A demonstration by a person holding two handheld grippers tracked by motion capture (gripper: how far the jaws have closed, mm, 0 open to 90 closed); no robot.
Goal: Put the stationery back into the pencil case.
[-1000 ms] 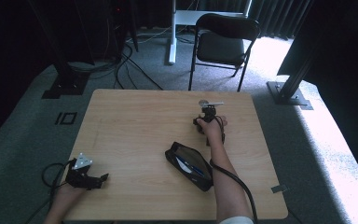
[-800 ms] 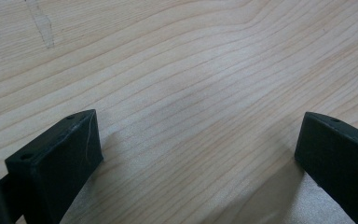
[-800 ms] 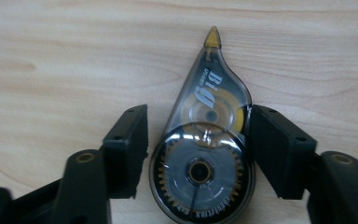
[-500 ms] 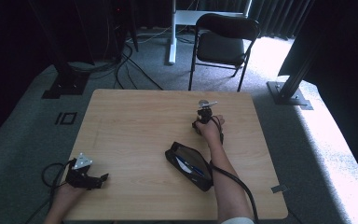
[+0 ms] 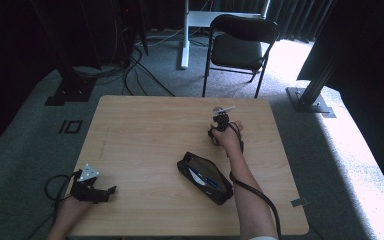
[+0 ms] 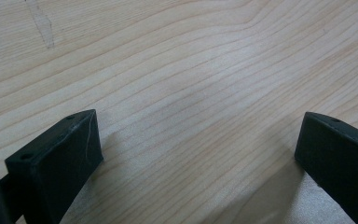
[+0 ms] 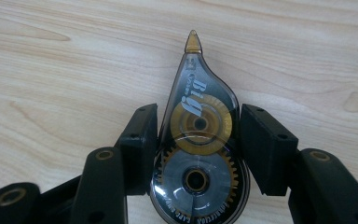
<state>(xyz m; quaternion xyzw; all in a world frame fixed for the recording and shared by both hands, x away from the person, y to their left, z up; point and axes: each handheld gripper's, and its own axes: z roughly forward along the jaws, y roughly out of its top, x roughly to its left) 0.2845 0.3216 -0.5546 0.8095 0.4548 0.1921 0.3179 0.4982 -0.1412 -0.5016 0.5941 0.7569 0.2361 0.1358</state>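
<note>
So the right hand-held gripper (image 7: 198,140) sits over a correction tape dispenser (image 7: 197,154) lying flat on the table (image 5: 145,130), toward the far right side. Its jaws have just been closing, and both pads now sit right against the dispenser's sides. Meanwhile the left hand-held gripper (image 6: 196,154) rests at the near left corner, jaws wide apart over bare wood. An open black pencil case (image 5: 205,177) lies near the middle.
</note>
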